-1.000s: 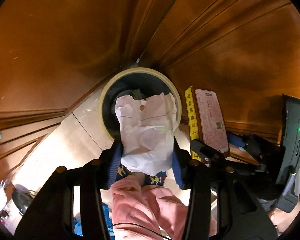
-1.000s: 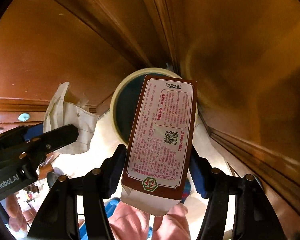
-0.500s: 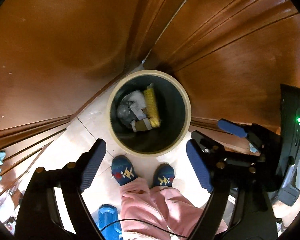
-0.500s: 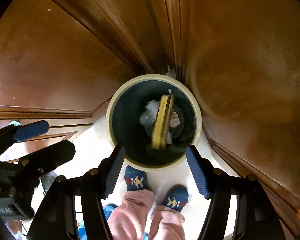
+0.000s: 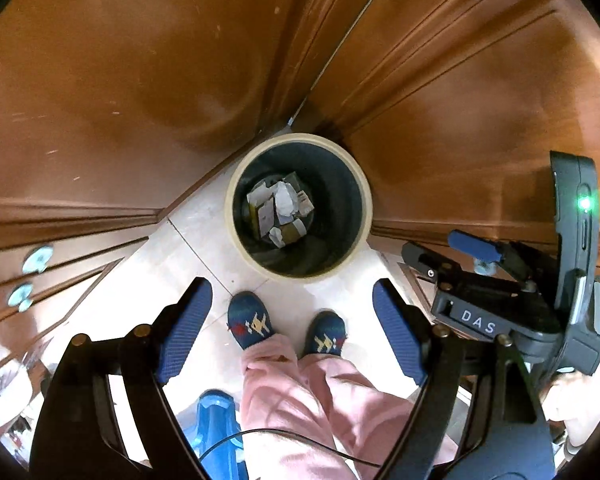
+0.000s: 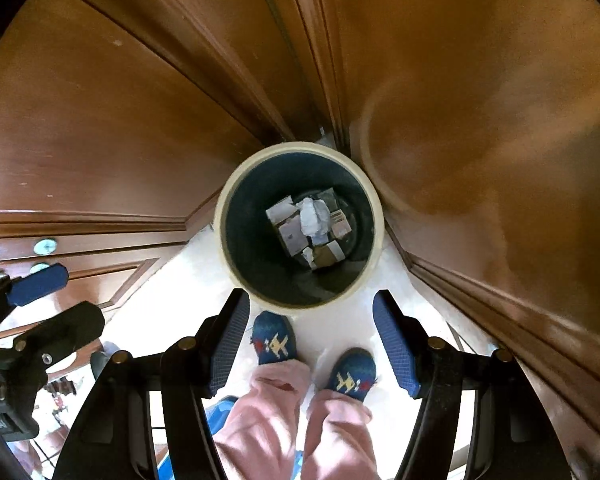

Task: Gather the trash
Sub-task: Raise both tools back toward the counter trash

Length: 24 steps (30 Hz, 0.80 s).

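Observation:
A round dark bin with a cream rim (image 5: 236, 236) (image 6: 220, 224) stands on the pale floor in a corner of wooden panels. Inside lie crumpled white paper (image 5: 285, 200) (image 6: 312, 216) and flat cartons (image 5: 266, 214) (image 6: 290, 234). My left gripper (image 5: 292, 320) is open and empty, held above the bin's near side. My right gripper (image 6: 310, 332) is open and empty, also above the bin's near side. The right gripper also shows at the right of the left wrist view (image 5: 476, 256); the left gripper shows at the left of the right wrist view (image 6: 40, 300).
Wooden wall panels (image 5: 120, 80) (image 6: 480, 100) close in the corner behind the bin. A cabinet with round knobs (image 5: 38, 258) is at the left. The person's blue slippers (image 5: 250, 322) (image 6: 274, 340) and pink trousers are below the grippers. A blue object (image 5: 216, 412) lies on the floor.
Both grippers opened and dropped their loads: the white paper and the printed carton fell into the bin and settled at its bottom. Both grippers have risen farther from the bin.

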Available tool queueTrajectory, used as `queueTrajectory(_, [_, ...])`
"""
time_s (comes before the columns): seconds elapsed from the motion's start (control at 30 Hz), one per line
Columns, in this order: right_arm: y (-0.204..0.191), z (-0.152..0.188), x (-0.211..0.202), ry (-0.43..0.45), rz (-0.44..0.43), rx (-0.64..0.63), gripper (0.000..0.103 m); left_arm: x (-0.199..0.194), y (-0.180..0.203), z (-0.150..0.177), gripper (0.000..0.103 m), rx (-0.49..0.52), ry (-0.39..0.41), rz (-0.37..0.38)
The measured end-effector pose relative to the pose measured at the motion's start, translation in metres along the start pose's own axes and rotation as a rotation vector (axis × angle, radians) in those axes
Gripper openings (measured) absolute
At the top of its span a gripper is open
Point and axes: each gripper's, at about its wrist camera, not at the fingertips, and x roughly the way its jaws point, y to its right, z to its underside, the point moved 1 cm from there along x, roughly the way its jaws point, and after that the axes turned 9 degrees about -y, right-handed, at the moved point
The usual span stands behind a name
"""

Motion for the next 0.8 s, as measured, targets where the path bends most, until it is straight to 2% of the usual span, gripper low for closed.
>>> queueTrajectory(0.2, [-0.01, 0.027, -0.061, 0.021, -0.03, 0.009, 0.065, -0.061, 0.012, 0.033, 0.08, -0.009, 0.049, -0.01])
queueTrajectory(0.47, [-0.039, 0.072, -0.166, 0.079, -0.063, -0.064, 0.065, -0.163, 0.03, 0.081, 0.08, -0.016, 0.157, -0.027])
queueTrajectory(0.67, [-0.06, 0.1, -0.255, 0.161, -0.096, -0.147, 0.065, -0.24, 0.045, 0.112, 0.08, 0.002, 0.281, -0.065])
queueTrajectory(0.8, [-0.068, 0.113, -0.314, 0.249, -0.103, -0.196, 0.065, -0.29, 0.054, 0.127, 0.08, -0.008, 0.359, -0.078])
